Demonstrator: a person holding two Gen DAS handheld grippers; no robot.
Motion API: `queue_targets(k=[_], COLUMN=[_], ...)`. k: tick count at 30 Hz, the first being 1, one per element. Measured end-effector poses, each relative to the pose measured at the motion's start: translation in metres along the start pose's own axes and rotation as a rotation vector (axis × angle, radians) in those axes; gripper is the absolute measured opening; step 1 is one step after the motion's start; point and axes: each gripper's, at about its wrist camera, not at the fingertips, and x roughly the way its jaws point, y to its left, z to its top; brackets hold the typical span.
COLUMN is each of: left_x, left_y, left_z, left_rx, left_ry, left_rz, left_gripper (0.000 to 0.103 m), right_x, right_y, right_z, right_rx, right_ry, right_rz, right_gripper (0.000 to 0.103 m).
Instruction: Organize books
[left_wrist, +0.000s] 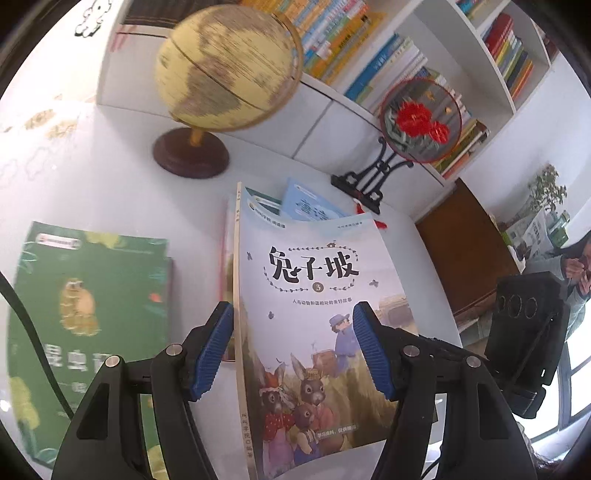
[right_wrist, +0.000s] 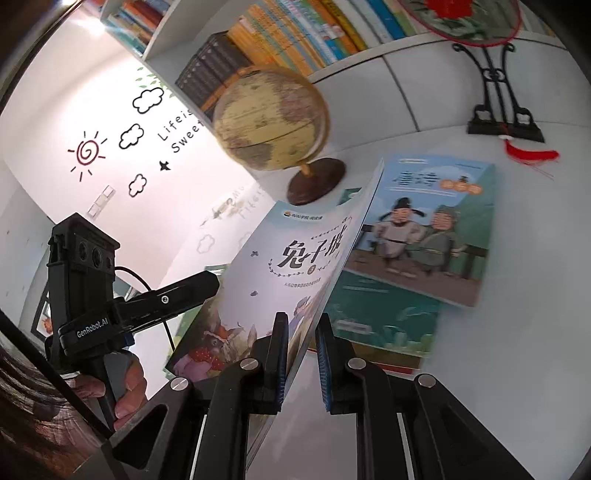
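Note:
A pale-blue rabbit picture book (left_wrist: 317, 295) is raised off the white table (left_wrist: 110, 192) and tilted up. My right gripper (right_wrist: 302, 319) is shut on the lower edge of the rabbit book (right_wrist: 295, 258). My left gripper (left_wrist: 293, 308) is open about halfway. Its left pad sits by the book's spine and its right pad lies in front of the cover, without pinching it. A green insect book (left_wrist: 88, 295) lies flat to the left. Below the raised book lie a cartoon-figure book (right_wrist: 424, 229) and a teal book (right_wrist: 380, 317).
A globe (left_wrist: 229, 70) on a dark round base stands behind the books. A round red-flower fan (left_wrist: 421, 122) sits on a black stand. White shelves (left_wrist: 424, 22) filled with upright books run along the back. A hand (right_wrist: 125, 387) grips the left gripper's handle. A person (left_wrist: 576, 280) is at far right.

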Motion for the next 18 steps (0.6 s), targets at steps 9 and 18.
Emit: queue_targets(k=[9, 18], left_x=[-0.047, -0.084], left_y=[0.034, 0.075], left_z=[-0.001, -0.005], left_rx=[-0.036, -0.086], left_ry=[-0.067, -0.101], left_rz=[0.040, 0.106], left_gripper=[0.063, 0.063], right_x=[0.025, 0.059], right_y=[0.053, 0.094], right_z=[0.005, 0.007], right_rx=[-0.058, -0.088], right_ry=[0.010, 0.039], right_rz=[0.053, 0.110], right_gripper=[0.015, 0.015])
